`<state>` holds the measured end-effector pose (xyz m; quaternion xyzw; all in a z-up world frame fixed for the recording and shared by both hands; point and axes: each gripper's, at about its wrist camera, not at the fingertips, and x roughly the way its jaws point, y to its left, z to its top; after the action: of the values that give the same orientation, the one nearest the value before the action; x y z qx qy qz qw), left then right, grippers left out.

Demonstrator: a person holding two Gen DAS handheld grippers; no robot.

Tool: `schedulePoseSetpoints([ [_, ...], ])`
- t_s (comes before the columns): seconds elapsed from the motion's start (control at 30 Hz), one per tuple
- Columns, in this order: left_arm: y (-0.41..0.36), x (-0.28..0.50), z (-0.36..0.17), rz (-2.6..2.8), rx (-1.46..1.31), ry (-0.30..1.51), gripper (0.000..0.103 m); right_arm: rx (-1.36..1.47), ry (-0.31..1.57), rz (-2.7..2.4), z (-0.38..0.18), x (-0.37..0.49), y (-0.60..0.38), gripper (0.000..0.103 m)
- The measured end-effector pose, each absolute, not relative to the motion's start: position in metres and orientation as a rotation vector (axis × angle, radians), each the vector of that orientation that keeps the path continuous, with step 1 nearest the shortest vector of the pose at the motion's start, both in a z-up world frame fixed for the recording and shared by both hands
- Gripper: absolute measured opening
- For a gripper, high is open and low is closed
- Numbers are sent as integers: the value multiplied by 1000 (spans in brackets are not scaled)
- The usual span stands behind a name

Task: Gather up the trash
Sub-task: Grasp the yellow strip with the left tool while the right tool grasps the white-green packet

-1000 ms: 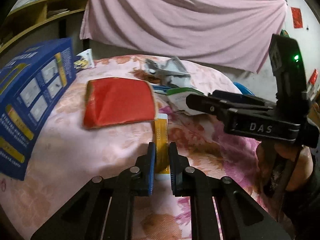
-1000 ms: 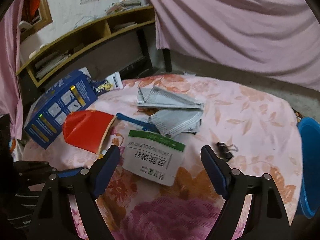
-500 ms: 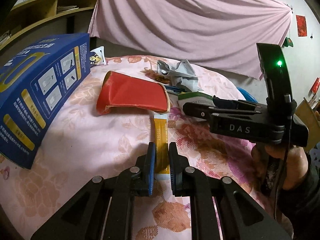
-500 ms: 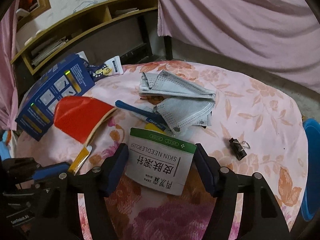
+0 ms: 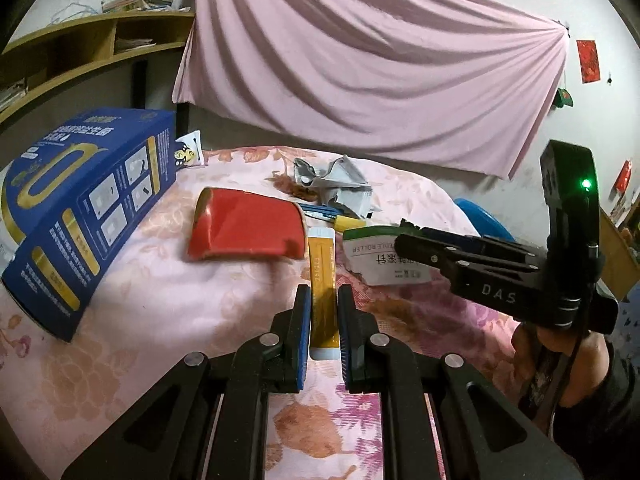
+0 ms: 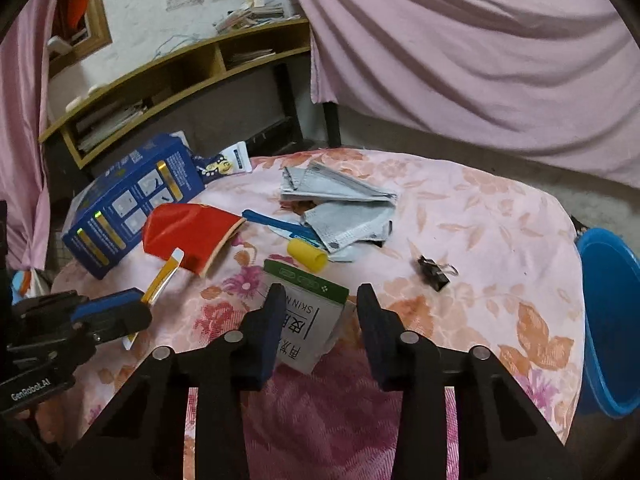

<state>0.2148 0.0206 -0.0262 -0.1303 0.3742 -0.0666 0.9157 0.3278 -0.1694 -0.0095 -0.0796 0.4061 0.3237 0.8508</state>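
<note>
Place: lived-in home room, cluttered.
Walls: pink draped cloth [image 6: 480, 60]; plaster with taped red paper [image 5: 588, 60].
Storage: wooden shelf [image 6: 180, 76] holding loose papers.
Surface: round table under floral cloth [image 6: 480, 240].
Floor side: blue plastic bin [image 6: 612, 320].

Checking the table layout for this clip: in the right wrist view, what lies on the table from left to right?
Blue box → red packet → yellow cap → grey masks → black binder clip → blue bin beside the table.
</note>
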Motion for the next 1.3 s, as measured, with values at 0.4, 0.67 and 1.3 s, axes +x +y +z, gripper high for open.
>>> schedulePoseSetpoints([
  [0.4, 26, 208, -32, -71, -298, 795, 10, -146, 859, 714, -6, 324, -173, 52],
  [0.67, 44, 204, -32, -27, -332, 790, 10, -311, 898, 895, -19, 333, -137, 52],
  [1.3, 41, 199, -32, -21, -329, 790, 10, -378, 904, 973, -25, 317, -136, 48],
])
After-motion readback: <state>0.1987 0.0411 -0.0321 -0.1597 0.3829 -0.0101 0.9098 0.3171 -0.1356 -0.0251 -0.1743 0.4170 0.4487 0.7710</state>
